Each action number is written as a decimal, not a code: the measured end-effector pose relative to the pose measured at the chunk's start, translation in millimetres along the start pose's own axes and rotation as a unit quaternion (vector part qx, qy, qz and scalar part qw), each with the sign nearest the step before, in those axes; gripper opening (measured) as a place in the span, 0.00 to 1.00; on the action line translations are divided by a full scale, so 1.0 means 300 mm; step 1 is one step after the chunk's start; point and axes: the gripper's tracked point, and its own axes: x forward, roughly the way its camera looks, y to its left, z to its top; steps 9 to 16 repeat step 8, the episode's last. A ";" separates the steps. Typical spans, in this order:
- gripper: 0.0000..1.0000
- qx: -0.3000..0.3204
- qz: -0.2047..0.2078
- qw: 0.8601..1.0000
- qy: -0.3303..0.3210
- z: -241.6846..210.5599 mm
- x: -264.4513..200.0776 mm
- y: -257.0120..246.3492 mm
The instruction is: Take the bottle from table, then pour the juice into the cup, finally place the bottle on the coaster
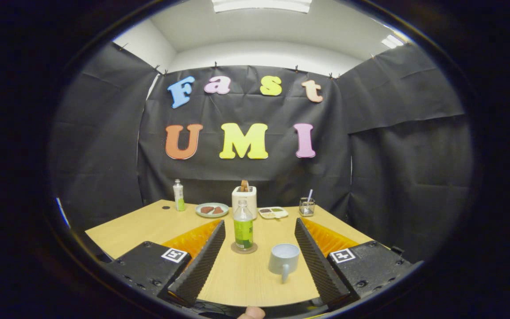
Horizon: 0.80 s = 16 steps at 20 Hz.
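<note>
At the bottom of the frame the hand-held gripper (258, 259) is spread wide, and its two dark ribbed fingers (202, 261) press on nothing and touch nothing. A fingertip (251, 313) of the person shows at the very bottom, in the centre.

Between the fingers, a little right of the centre, the grey cup (284, 259) stands upright on the wooden counter (140, 230), with its handle turned toward the camera. I cannot tell if there is juice in it; the inside looks pale.

Just beyond the cup and a little to the left, the bottle (243, 230) with the green label stands upright on a round coaster (244, 248), near the centre of the frame. It is closed with a cap, as far as I can see.

So the bottle is already at its final place, and my judgement is that either the task is finished or it is not yet begun; the frame alone does not decide this.

Farther back, in the middle of the frame, there are a second small bottle (178, 195) at the left, a plate (212, 210), a white toaster (244, 198), a small tray (273, 212) and a glass holder (307, 206) at the right.
</note>
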 end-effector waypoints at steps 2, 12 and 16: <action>1.00 0.003 0.002 1.000 -0.004 0.005 -0.004 0.001; 1.00 0.019 0.019 1.000 -0.001 -0.028 -0.014 0.029; 1.00 0.019 0.019 1.000 -0.001 -0.028 -0.014 0.029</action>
